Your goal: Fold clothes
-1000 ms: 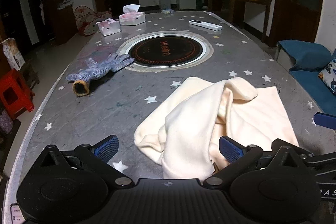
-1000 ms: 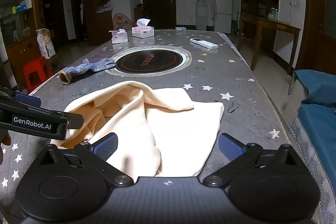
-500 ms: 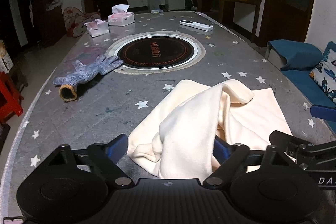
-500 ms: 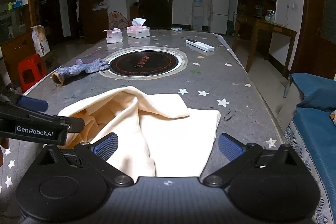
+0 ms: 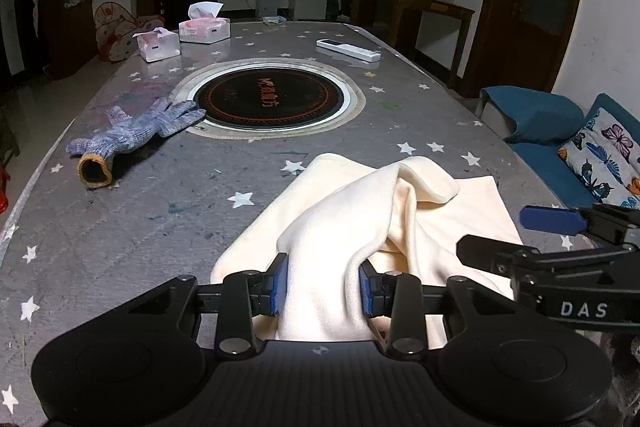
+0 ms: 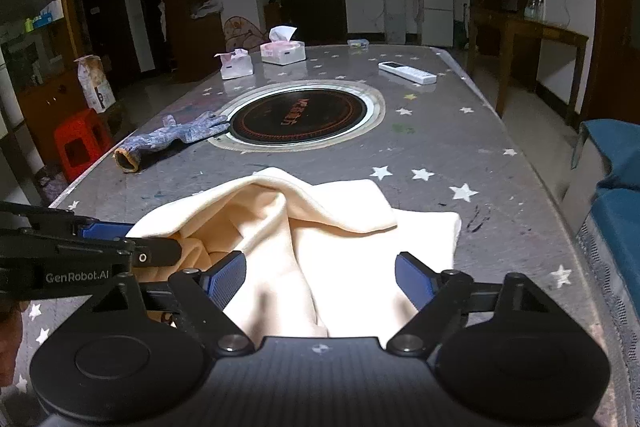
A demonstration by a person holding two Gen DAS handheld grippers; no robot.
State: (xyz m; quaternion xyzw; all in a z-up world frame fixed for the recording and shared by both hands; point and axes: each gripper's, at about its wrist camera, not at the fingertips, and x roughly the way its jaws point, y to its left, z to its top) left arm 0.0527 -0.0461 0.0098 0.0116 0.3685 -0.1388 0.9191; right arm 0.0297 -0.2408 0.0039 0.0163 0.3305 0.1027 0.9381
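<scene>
A cream cloth (image 5: 384, 211) lies bunched on the grey star-patterned table (image 5: 160, 227); it also shows in the right wrist view (image 6: 320, 235). My left gripper (image 5: 322, 285) has its blue pads closed in on a raised fold at the cloth's near edge. My right gripper (image 6: 320, 281) is partly closed, its pads astride the cloth's near edge with a gap left. The right gripper shows at the right of the left wrist view (image 5: 560, 239). The left gripper shows at the left of the right wrist view (image 6: 100, 247).
A blue knit glove (image 5: 132, 135) lies left of the round black cooktop (image 5: 272, 99). Two tissue boxes (image 5: 204, 29) and a white remote (image 5: 348, 50) sit at the far end. A blue sofa (image 5: 560, 139) stands right of the table, a red stool (image 6: 80, 143) to the left.
Both grippers have narrowed their jaws over the cloth's near edge. The left one has closed onto a fold; the right one has closed about halfway.
</scene>
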